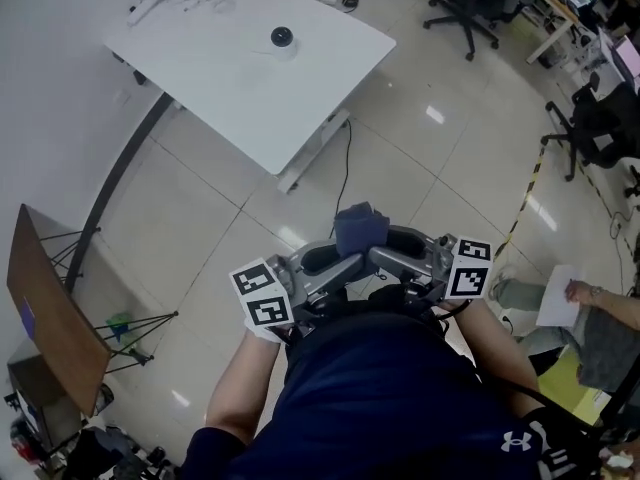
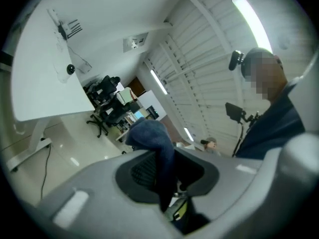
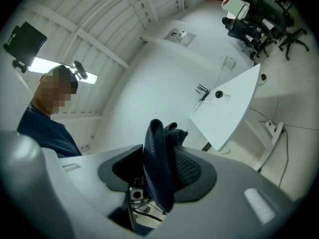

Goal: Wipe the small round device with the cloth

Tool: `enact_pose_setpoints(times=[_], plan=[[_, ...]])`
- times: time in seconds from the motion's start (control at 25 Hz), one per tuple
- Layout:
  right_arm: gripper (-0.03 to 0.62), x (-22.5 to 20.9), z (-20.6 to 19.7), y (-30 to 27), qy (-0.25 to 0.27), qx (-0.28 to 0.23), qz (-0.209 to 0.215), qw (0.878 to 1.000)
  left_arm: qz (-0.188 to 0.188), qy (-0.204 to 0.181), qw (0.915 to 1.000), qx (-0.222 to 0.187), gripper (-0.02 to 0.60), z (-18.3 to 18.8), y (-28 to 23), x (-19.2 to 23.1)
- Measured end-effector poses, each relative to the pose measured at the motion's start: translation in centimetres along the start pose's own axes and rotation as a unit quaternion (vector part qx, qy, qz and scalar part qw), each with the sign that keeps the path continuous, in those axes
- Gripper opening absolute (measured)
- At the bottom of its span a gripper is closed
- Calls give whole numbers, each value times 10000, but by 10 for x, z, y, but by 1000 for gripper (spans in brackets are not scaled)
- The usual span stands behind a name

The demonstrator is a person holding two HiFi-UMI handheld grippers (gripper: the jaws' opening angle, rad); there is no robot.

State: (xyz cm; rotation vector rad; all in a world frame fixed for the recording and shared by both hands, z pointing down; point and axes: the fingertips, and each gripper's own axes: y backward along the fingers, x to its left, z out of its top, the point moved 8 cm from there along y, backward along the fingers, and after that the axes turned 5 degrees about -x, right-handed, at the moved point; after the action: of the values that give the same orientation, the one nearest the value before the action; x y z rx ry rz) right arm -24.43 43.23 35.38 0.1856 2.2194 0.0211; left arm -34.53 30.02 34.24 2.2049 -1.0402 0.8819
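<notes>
The small round black-and-white device [image 1: 282, 38] stands on a white table [image 1: 320, 88] far ahead; it also shows in the left gripper view [image 2: 71, 69] and the right gripper view [image 3: 218, 94]. I hold both grippers close to my chest, facing each other, with a folded dark blue cloth [image 1: 360, 230] standing up between them. The left gripper [image 1: 338, 261] [image 2: 167, 171] is shut on the cloth [image 2: 152, 136]. In the right gripper [image 1: 385, 255] [image 3: 159, 176] the cloth [image 3: 157, 153] lies against one ribbed pad, with a dark gap on its other side.
Tiled floor [image 1: 420, 158] lies between me and the table. A cable [image 1: 346, 163] hangs under the table. Office chairs [image 1: 465, 8] stand at the back right, and a seated person [image 1: 600, 318] with a paper is at the right. A wooden board on a stand [image 1: 50, 313] is at the left.
</notes>
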Motion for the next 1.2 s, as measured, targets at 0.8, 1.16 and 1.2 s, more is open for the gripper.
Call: enact_pose_setpoints(times=[0.8,1.16,1.2], plan=[[137,-128,151,-134,96,601,1761,9825,-99,-507,9986,-146,81,162,-60,132],[100,-213,244,-174,407,178,589,9973,1765,-389,9727,-1458,143,209,-75,216],[100,-223,251,-179,551,149,358,9977,2001,-478,9669,-1510,142,215,-69,223]])
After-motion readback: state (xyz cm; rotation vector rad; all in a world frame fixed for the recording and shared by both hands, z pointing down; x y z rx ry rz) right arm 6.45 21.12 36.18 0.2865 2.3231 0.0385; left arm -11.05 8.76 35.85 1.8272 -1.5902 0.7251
